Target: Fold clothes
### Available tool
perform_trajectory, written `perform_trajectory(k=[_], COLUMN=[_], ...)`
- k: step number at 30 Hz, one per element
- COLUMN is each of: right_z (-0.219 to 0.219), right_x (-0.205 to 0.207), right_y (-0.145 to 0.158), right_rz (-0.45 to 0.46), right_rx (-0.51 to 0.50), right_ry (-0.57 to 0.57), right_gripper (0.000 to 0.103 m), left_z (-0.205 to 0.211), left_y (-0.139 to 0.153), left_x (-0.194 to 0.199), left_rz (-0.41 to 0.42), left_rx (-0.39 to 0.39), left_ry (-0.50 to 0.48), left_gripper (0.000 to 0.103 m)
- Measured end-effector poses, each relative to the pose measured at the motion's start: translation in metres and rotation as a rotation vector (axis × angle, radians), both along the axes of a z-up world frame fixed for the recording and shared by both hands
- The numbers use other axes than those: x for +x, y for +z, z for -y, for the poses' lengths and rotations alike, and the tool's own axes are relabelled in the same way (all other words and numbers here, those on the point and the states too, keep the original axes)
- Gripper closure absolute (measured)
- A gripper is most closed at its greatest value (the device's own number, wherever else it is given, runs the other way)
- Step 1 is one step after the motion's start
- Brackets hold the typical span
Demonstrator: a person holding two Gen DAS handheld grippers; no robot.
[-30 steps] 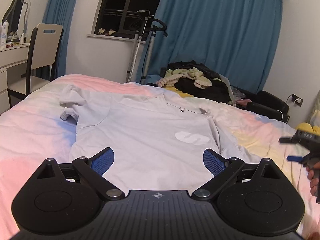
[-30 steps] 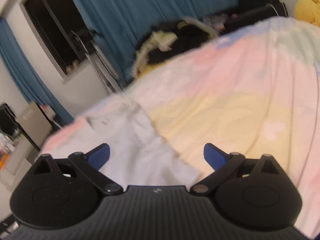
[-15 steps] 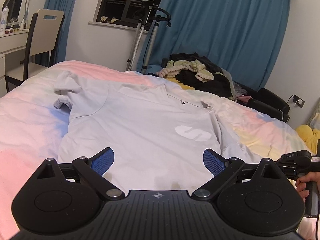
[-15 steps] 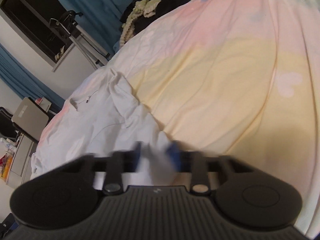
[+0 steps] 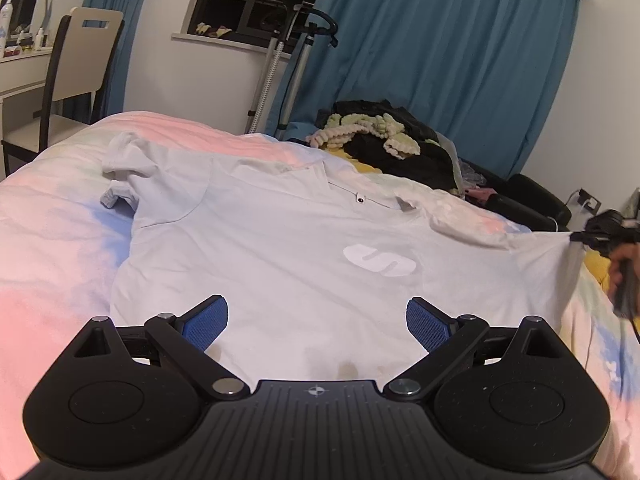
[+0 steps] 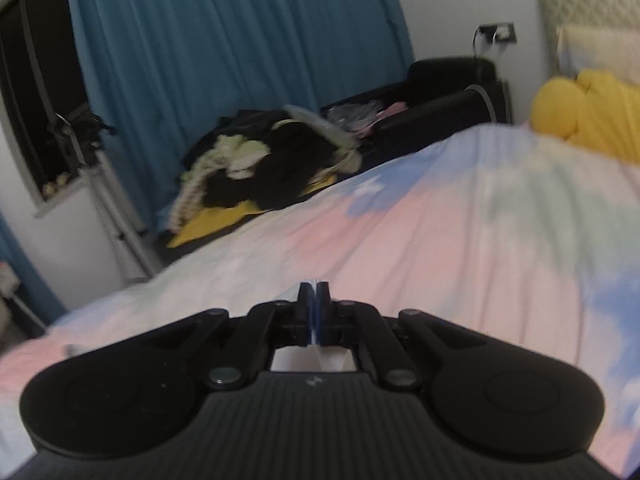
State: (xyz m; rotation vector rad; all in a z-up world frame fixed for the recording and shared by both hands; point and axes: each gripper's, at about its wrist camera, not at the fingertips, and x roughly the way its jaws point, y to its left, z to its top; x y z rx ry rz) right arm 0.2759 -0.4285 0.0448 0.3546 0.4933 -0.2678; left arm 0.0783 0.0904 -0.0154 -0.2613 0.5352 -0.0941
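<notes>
jaws: left gripper (image 5: 317, 322) gaping | right gripper (image 6: 314, 293) clamping shirt (image 5: 280, 264) sleeve | likely clothes pile (image 5: 384, 148) beyond

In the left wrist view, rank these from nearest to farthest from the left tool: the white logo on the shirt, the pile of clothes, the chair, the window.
1. White logo, on the shirt's chest, right of centre.
2. Pile of clothes, past the bed's far edge.
3. Chair, far left; too close to the pile to rank surely.
4. Window, back wall.
</notes>
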Motion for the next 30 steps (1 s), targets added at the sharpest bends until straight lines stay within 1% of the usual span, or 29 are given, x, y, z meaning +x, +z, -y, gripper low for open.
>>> perform_trajectory(k=[3,5,6,7,9,10,11,12,13,17,18,19,21,24,25,28,29,30], right_z=[0.015,0.017,0.016,0.014,0.011,0.010,0.010,0.009,0.008,-0.001,-0.006,-0.014,-0.033,-0.065,-0.076,-0.111,-0.123,-0.135], right_x=[0.030,0.044,0.047,0.047,0.043,0.037,0.031,0.020,0.008,-0.047,-0.064,-0.080,-0.111,-0.150,-0.162,-0.191,-0.199,-0.208], right_y=[-0.031,-0.059,-0.074,-0.088,-0.110,-0.117,-0.121,-0.120,-0.117,-0.099,-0.094,-0.088,-0.076,-0.066,-0.062,-0.047,-0.040,-0.032], right_rz=[-0.059,-0.075,-0.074,-0.069,-0.063,-0.060,-0.057,-0.046,-0.028,0.029,0.039,0.028,-0.022,-0.143,-0.178,-0.222,-0.231,-0.237], right_rx=[-0.036,-0.048,-0.047,-0.041,-0.019,-0.011,-0.003,0.007,0.019,0.091,0.120,0.140,0.168,0.213,0.214,0.199,0.177,0.124], right_ry=[0.001,0.020,0.028,0.034,0.049,0.055,0.057,0.054,0.050,0.055,0.074,0.107,0.189,0.330,0.379,0.545,0.588,0.630], right_gripper=[0.101,0.100,0.099,0.096,0.095,0.090,0.074,0.065,0.052,0.052,0.052,0.052,0.052,0.052,0.052,0.051,0.051,0.050], left_z=[0.005,0.008,0.009,0.010,0.010,0.008,0.007,0.005,0.003,-0.008,-0.011,-0.013,-0.015,-0.019,-0.020,-0.026,-0.029,-0.034], left_y=[-0.004,-0.010,-0.014,-0.017,-0.023,-0.025,-0.026,-0.027,-0.028,-0.026,-0.024,-0.022,-0.017,-0.011,-0.009,-0.003,-0.001,0.001], left_x=[0.006,0.013,0.017,0.021,0.029,0.032,0.035,0.035,0.035,0.030,0.027,0.024,0.017,0.004,0.000,-0.013,-0.017,-0.022], left_rz=[-0.005,-0.014,-0.022,-0.029,-0.043,-0.050,-0.056,-0.057,-0.061,-0.073,-0.074,-0.079,-0.090,-0.101,-0.106,-0.121,-0.133,-0.147], left_rx=[0.027,0.054,0.066,0.071,0.071,0.070,0.069,0.069,0.068,0.033,0.023,0.021,0.014,0.013,0.016,0.052,0.066,0.068], left_ry=[-0.016,-0.015,-0.013,-0.013,-0.013,-0.015,-0.017,-0.018,-0.016,-0.006,-0.004,-0.003,-0.003,0.002,0.003,0.003,0.004,0.007], left_gripper=[0.006,0.006,0.006,0.006,0.006,0.006,0.006,0.006,0.006,0.006,0.006,0.006,0.006,0.006,0.006,0.006,0.006,0.006])
